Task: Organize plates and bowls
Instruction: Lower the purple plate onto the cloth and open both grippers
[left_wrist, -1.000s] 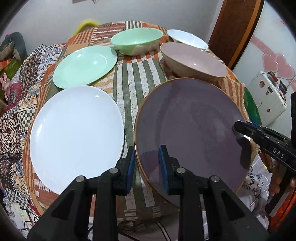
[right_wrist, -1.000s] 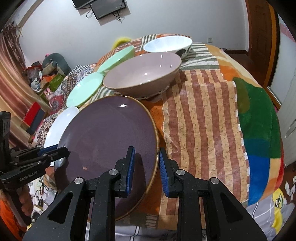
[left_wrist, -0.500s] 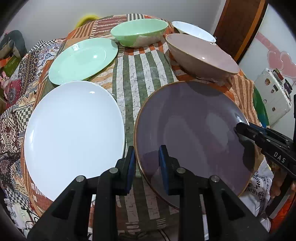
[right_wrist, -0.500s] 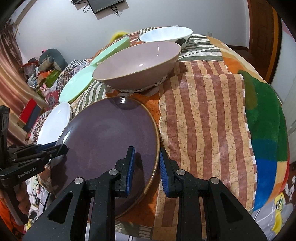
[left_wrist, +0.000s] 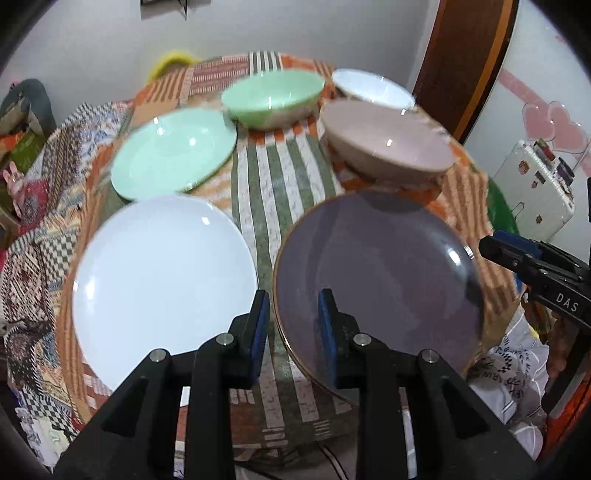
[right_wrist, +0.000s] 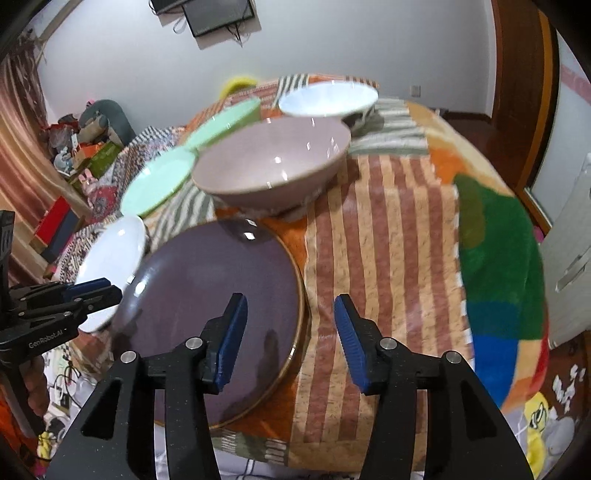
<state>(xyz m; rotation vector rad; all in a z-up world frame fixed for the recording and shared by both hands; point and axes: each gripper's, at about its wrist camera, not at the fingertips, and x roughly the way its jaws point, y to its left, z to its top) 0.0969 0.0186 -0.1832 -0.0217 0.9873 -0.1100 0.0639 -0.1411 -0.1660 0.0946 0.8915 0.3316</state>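
Purple plate (left_wrist: 376, 266) flat on striped cloth (right_wrist: 388, 240), pink bowl (left_wrist: 388, 144) just behind.
Right gripper (right_wrist: 291, 339) opening, straddling plate rim w/o touching; left gripper (left_wrist: 291, 328) nearly together astride opposite rim, contact unclear.
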